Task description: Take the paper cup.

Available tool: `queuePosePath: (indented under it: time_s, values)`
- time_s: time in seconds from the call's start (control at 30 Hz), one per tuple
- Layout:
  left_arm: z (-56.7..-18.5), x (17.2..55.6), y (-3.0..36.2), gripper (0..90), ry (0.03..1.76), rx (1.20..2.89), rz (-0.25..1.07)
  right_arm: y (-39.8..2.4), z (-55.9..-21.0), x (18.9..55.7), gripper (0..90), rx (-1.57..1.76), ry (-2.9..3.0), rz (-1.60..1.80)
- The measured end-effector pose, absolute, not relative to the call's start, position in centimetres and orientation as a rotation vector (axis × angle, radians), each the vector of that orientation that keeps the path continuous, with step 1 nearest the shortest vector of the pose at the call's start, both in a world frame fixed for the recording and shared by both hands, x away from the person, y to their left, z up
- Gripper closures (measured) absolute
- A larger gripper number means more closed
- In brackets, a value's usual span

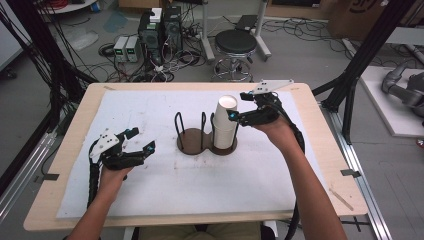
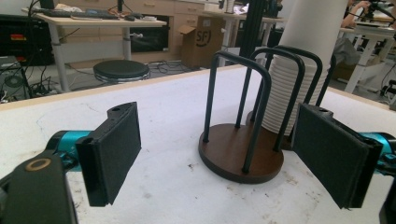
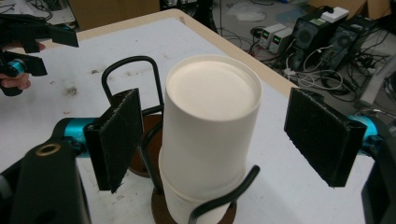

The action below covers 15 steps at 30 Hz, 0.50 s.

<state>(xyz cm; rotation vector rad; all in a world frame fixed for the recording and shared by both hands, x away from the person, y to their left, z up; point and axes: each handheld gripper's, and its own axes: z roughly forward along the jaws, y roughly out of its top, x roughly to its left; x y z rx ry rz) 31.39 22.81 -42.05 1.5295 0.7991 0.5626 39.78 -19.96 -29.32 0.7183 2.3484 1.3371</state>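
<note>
1. Fuzzy black pads of the right gripper (image 3: 212, 140) stand wide apart, flanking the smooth white cup stack (image 3: 210, 135).
2. Stack sits upside down in the round wooden holder's (image 1: 192, 141) right bay, ringed by black wire hoops.
3. Left gripper (image 1: 139, 140) hovers open, left of the holder.

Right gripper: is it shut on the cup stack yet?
Open. The right gripper has its jaws spread either side of the cup stack, with gaps between pads and cup wall.

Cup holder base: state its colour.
Dark brown, wood-like. The cup holder base shows best in the left gripper view, under black wire hoops.
</note>
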Motion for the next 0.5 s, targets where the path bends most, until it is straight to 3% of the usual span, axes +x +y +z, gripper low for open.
queuePosePath:
  time_s: [0.27, 0.5]
  values:
    - [-42.0, 31.4, 22.8, 15.7, 0.797, 1.527, 0.559, -18.4, -29.8, 41.2, 20.8, 0.75, 2.399, 1.282]
    - [-42.0, 31.4, 22.7, 15.7, 0.795, 1.528, 0.555, -18.0, -30.2, 41.7, 31.1, 0.745, 2.424, 1.286]
